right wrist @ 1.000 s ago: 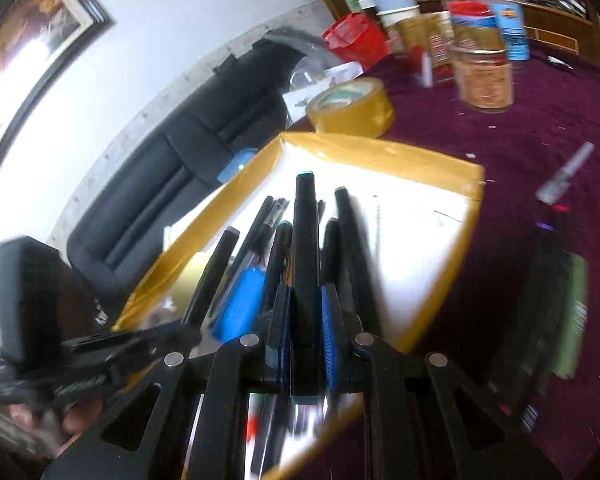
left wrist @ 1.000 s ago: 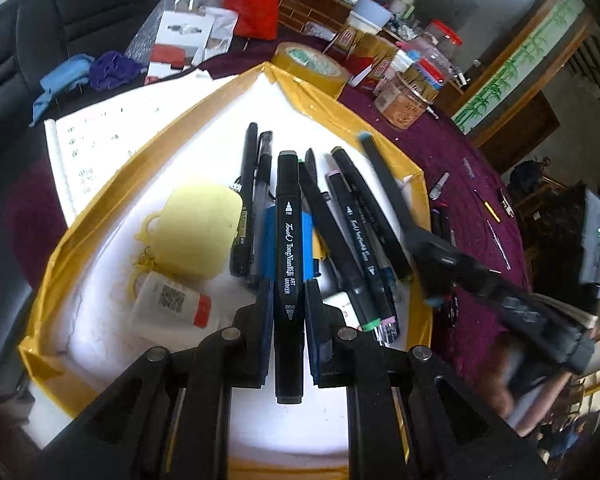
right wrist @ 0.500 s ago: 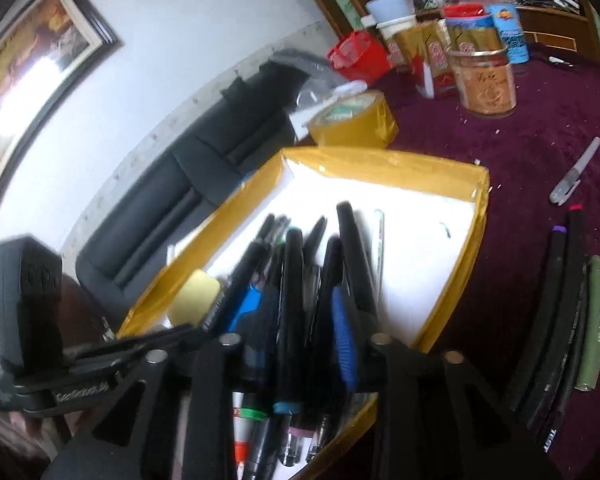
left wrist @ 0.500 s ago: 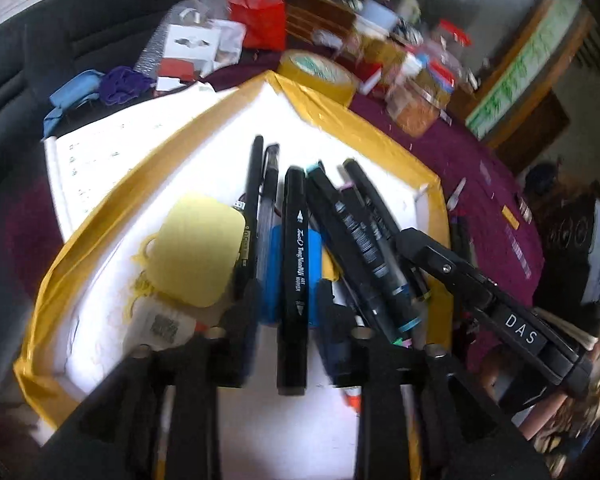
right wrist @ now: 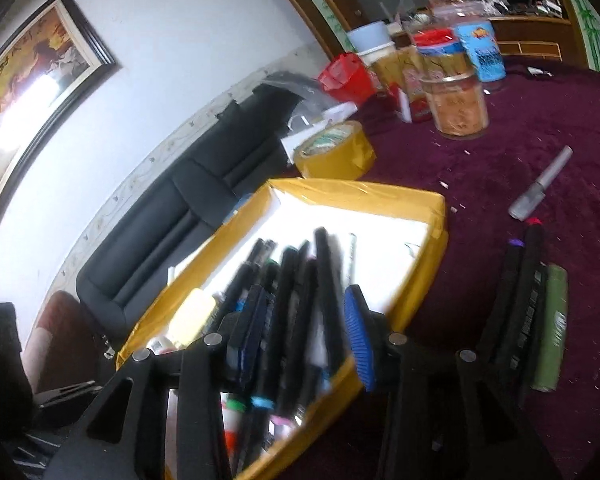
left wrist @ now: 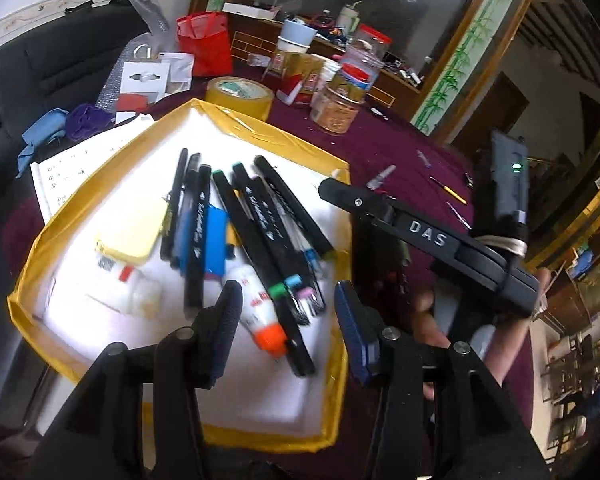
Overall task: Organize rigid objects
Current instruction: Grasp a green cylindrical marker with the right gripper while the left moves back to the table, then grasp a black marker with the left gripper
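Note:
A white foam tray with a yellow taped rim [left wrist: 220,114] lies on the purple tablecloth and holds several black markers [left wrist: 260,240], a blue item, a yellow pad [left wrist: 130,232] and a white glue tube with an orange cap [left wrist: 262,314]. My left gripper [left wrist: 286,332] is open and empty above the tray's near end. My right gripper [right wrist: 300,340] is open and empty over the tray's near right corner [right wrist: 440,208], above the markers [right wrist: 300,292]. Three markers [right wrist: 528,300] lie on the cloth to its right. The right gripper's body [left wrist: 428,236] shows in the left wrist view.
A yellow tape roll [left wrist: 238,94] sits behind the tray, with jars [left wrist: 336,110], a red bag [left wrist: 204,42] and packages beyond. A silver pen [right wrist: 540,184] lies on the cloth. Printed paper [left wrist: 80,156] lies left of the tray. A black sofa [right wrist: 180,200] stands behind.
Both grippers have opened and let go of their black markers, which now lie in the tray. Both have pulled back and up from the tray.

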`<state>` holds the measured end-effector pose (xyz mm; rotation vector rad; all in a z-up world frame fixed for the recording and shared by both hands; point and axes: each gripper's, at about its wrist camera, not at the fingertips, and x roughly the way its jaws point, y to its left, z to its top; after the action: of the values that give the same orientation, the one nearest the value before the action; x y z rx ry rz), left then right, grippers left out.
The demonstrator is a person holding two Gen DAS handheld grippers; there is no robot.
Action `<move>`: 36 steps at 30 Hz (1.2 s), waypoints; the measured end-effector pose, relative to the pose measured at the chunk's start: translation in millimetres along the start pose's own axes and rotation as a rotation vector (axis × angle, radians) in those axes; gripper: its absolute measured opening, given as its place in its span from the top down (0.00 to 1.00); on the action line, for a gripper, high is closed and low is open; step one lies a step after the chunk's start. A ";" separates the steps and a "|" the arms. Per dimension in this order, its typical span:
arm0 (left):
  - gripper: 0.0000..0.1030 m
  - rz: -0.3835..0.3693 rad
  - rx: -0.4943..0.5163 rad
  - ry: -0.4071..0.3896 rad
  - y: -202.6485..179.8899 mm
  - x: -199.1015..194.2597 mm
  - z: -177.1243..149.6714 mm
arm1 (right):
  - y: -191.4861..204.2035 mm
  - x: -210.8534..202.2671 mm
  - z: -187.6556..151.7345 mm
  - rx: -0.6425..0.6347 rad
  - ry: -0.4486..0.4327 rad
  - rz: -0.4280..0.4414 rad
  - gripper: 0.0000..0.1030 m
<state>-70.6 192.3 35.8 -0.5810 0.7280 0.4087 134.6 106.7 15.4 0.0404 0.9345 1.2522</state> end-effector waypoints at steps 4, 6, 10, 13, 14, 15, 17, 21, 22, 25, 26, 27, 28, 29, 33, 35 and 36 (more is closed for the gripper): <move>0.53 -0.016 0.005 -0.015 -1.5 -9.4 -8.9 | -25.1 -34.7 -7.4 0.091 -0.001 -0.040 0.64; 0.53 -0.029 0.005 -0.009 -3.3 -8.3 -12.1 | -40.6 -59.4 -11.7 0.118 -0.018 -0.111 0.65; 0.53 -0.070 0.008 0.038 -13.6 1.4 -14.8 | -80.3 -95.0 -18.8 0.179 -0.004 -0.234 0.65; 0.53 -0.080 0.010 0.042 -20.1 1.7 -15.4 | -99.8 -97.7 -17.2 0.205 0.038 -0.252 0.66; 0.53 -0.079 0.009 0.040 -20.7 1.0 -15.9 | -103.5 -94.9 -14.4 0.203 0.051 -0.262 0.66; 0.53 -0.077 0.006 0.040 -20.8 0.6 -16.3 | -105.8 -91.1 -11.3 0.200 0.062 -0.279 0.66; 0.53 -0.070 0.002 0.046 -20.1 0.8 -17.1 | -110.1 -79.9 -4.9 0.197 0.083 -0.291 0.67; 0.53 -0.053 -0.012 0.047 -17.0 0.6 -18.4 | -116.4 -49.0 2.8 0.192 0.155 -0.275 0.66; 0.53 -0.049 -0.010 0.047 -17.3 0.4 -18.4 | -117.3 -40.7 2.6 0.190 0.172 -0.281 0.66; 0.53 -0.036 -0.002 0.052 -19.7 2.6 -19.1 | -109.4 -34.7 5.8 0.139 0.182 -0.360 0.80; 0.53 -0.034 -0.001 0.056 -21.0 4.0 -19.6 | -107.3 -34.9 5.1 0.129 0.182 -0.364 0.82; 0.53 -0.034 0.004 0.067 -23.8 7.0 -19.8 | -109.1 -36.6 3.8 0.131 0.187 -0.353 0.82; 0.53 -0.036 0.010 0.073 -26.0 8.4 -20.6 | -111.0 -41.3 2.2 0.130 0.196 -0.339 0.82; 0.53 -0.035 0.016 0.077 -28.5 9.5 -21.2 | -113.5 -44.8 1.7 0.135 0.199 -0.336 0.83; 0.53 -0.043 0.046 0.099 -42.5 15.1 -24.4 | -126.0 -74.7 -0.9 0.117 0.176 -0.371 0.83; 0.53 -0.068 0.053 0.126 -54.4 22.8 -25.7 | -135.3 -92.3 -0.5 0.078 0.148 -0.498 0.83; 0.53 -0.085 0.068 0.150 -63.5 29.2 -26.2 | -140.0 -96.8 -0.2 0.070 0.136 -0.546 0.83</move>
<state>-29.8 131.5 21.3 -0.5804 0.8549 0.2622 243.7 -23.2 1.1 -0.2339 1.0199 0.7220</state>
